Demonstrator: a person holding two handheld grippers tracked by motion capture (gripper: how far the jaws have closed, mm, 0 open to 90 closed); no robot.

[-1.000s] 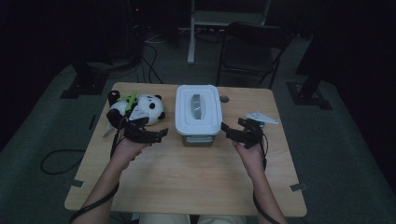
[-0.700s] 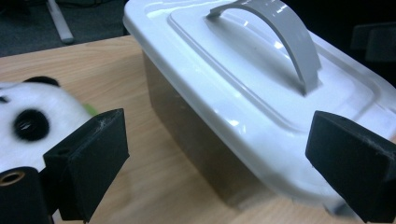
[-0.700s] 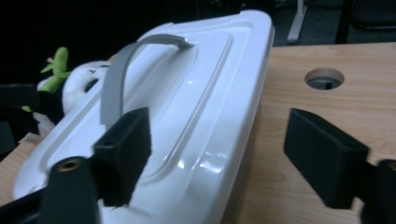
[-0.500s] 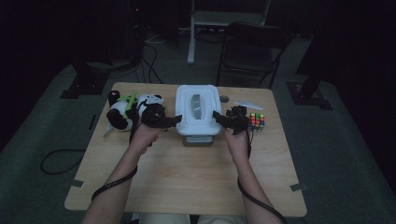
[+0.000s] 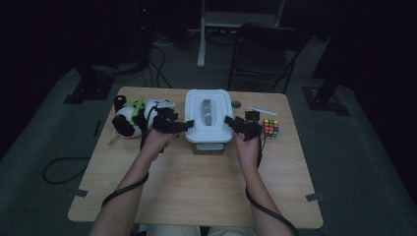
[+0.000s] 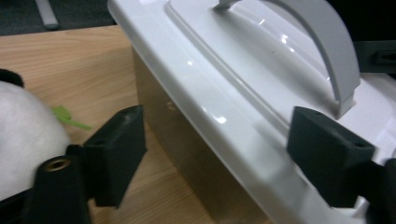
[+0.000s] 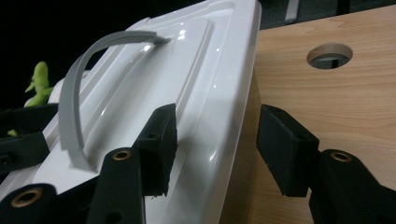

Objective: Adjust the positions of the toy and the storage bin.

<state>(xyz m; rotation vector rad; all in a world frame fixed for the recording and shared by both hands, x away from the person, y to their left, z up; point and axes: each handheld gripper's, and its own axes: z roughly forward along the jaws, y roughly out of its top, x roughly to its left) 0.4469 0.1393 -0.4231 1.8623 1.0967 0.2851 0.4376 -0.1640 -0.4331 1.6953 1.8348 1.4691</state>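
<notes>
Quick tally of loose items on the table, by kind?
Lidded box: 1
Panda plush: 1
Puzzle cube: 1
Pen-like stick: 1
Total: 4

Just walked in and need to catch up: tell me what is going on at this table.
A person holds a gripper in each hand at the two long sides of a white-lidded container on the wooden table. The left gripper and right gripper each straddle a lid edge, and their fingers have just been closing, with a gap left and nothing clamped yet. A plush panda lies at the left, a puzzle cube at the right.
</notes>
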